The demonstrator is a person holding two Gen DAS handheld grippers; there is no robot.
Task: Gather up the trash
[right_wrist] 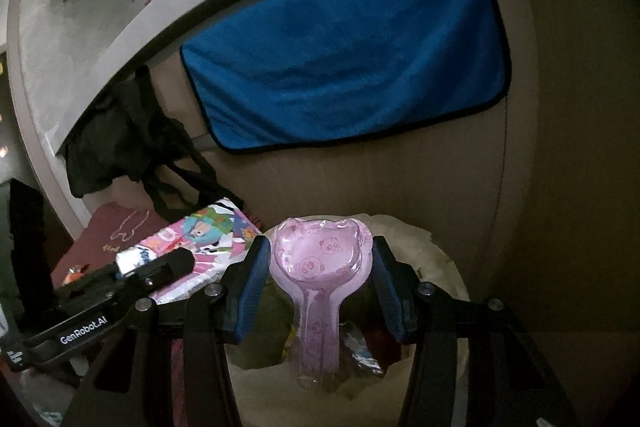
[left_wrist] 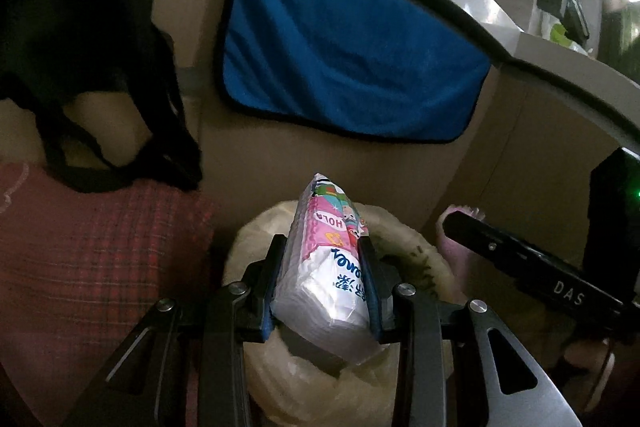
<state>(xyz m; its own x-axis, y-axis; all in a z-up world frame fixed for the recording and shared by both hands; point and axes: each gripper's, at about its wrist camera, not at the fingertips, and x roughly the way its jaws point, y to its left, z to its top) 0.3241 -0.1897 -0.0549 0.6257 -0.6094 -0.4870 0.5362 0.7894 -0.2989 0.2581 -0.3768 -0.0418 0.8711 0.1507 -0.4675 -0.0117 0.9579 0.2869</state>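
Left tongs (left_wrist: 326,279) clamp a tissue pack (left_wrist: 332,267) over the lined bin (left_wrist: 256,239); right tongs (right_wrist: 316,287) stand loose around a pink tray (right_wrist: 316,267), which may catch the rim and spill outside.

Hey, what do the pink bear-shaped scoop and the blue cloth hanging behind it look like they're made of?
Pink bear-shaped scoop: apparently thin, clear-tinted plastic; it is glossy, and you can see through it, with panda faces printed across it. Blue cloth: likely microfibre or a similar soft towel fabric; matte, fuzzy surface, soft folds, black stitched edging.
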